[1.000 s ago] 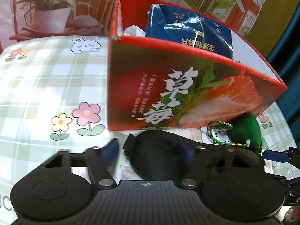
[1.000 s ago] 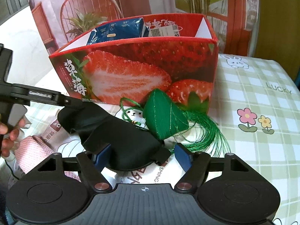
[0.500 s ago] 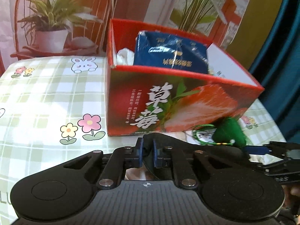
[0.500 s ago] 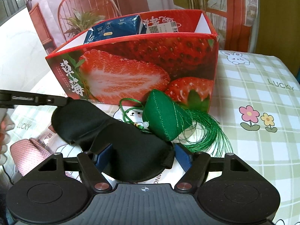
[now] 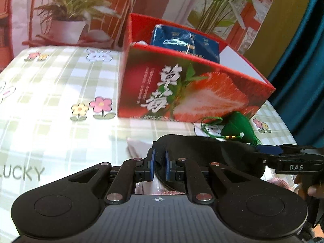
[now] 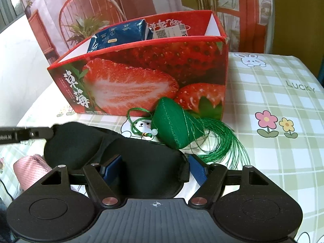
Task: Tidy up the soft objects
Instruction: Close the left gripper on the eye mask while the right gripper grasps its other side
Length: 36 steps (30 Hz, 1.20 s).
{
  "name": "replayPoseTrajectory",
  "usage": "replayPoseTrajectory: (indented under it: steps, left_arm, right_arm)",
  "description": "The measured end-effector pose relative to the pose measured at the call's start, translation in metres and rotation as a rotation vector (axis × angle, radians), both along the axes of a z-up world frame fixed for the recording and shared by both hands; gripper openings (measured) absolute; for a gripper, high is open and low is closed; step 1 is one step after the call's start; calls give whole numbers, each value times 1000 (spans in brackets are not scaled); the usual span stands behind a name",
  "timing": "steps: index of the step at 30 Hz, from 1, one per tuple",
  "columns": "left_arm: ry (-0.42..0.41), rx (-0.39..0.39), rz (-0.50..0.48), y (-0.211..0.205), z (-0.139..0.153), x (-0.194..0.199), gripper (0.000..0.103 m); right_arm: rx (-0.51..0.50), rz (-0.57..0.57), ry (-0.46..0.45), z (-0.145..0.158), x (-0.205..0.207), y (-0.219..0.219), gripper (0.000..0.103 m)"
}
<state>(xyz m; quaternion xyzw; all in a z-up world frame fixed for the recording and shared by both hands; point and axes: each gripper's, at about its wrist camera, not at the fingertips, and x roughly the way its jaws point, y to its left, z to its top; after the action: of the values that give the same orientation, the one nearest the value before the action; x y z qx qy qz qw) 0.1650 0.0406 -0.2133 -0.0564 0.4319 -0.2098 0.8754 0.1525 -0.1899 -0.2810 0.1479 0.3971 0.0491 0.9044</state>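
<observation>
The black sleep mask point(image 6: 129, 162) lies lengthwise across the front of the strawberry box point(image 6: 154, 81), just above the checked tabletop point(image 6: 273, 105). The left gripper point(image 5: 159, 165) has its jaws pinched together on the mask's left end. The right gripper point(image 6: 155, 168) straddles the other eye cup, jaws wide apart. A green tasselled sachet point(image 6: 174, 127) sits beside the mask.

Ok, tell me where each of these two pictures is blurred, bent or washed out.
Left wrist view: the strawberry box and plants behind are motion-smeared, the tablecloth bows with fisheye curve, the left gripper stays sharp. Right wrist view: crisp overall; the table's far left edge is washed out white; the eye mask shows little detail.
</observation>
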Motion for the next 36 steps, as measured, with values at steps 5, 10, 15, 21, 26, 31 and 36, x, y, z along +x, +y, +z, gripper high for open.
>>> replayPoseTrajectory:
  steps: [5,10,15,21,26,31,36]
  left_arm:
    - [-2,-4,11,2,-3,-2,12]
    - [-2,-18,23,2,-6,-7,12]
    - [7,-31,34,4,-9,-10,12]
    - [12,-29,36,2,-11,-10,12]
    - [14,-26,38,1,-11,-10,12]
    - [12,-24,40,1,-11,-10,12]
    - [14,-24,41,2,-10,-10,13]
  right_arm:
    - [16,-2,-2,1,-2,0,70]
    - [16,-16,10,2,-3,-2,70]
    - [27,-37,29,-2,-7,-6,70]
    - [58,-45,46,-6,-9,-8,66]
    - [70,-45,36,-3,-11,-8,54]
    - [64,-46,-20,13,-15,-11,38]
    - [49,-32,-73,25,-19,-13,22]
